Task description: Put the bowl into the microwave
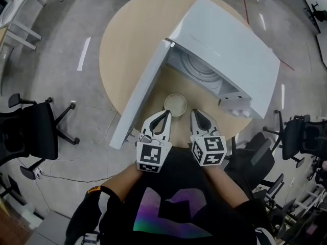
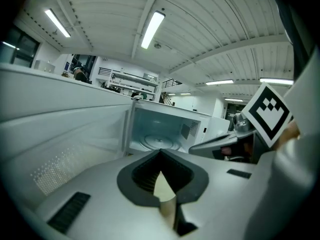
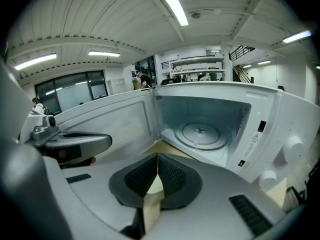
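A small cream bowl sits on the round wooden table, just in front of the white microwave. The microwave's door stands swung open to the left. Its cavity with the glass turntable holds nothing. My left gripper hovers at the bowl's near-left edge with its jaws shut. My right gripper is a little to the bowl's right, jaws shut too. In both gripper views a cream sliver shows through the slit behind the closed tips. I cannot tell whether it is the bowl.
Black office chairs stand on the floor at the left and right. The table's near edge runs just under the grippers. The microwave's control knobs are on its right side. The person's torso fills the bottom of the head view.
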`<state>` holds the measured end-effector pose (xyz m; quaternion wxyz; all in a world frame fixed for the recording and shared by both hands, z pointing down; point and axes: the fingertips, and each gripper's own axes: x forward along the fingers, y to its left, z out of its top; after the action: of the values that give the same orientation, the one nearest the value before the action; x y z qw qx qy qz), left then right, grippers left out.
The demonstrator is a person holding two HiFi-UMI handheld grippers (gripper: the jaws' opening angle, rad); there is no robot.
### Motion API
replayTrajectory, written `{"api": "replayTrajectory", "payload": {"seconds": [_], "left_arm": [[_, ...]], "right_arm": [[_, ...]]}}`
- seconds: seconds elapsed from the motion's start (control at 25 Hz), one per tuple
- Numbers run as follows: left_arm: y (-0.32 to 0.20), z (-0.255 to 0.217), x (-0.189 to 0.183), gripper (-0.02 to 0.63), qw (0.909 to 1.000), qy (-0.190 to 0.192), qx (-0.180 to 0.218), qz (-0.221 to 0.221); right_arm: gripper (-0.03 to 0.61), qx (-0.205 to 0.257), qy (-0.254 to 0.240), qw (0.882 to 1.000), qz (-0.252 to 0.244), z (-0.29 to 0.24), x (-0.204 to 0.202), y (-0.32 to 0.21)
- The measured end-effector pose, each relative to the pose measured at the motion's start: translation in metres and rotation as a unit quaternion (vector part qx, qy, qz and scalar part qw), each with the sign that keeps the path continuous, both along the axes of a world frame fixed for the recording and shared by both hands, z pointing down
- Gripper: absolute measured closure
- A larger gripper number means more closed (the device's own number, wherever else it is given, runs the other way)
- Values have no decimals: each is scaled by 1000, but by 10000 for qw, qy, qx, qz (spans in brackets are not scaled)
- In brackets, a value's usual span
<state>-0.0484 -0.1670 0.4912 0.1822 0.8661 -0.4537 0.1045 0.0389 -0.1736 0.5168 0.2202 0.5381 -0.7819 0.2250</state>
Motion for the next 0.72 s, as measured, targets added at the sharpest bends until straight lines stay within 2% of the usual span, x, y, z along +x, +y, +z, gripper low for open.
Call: {"api": "replayTrajectory", "payload": {"seconds": [0.72], "left_arm": [[-28,34,7,568,9972,-344,-484,-453]], "right_arm": [[561,-895,-289,9938,-593,60,4,-24]]}}
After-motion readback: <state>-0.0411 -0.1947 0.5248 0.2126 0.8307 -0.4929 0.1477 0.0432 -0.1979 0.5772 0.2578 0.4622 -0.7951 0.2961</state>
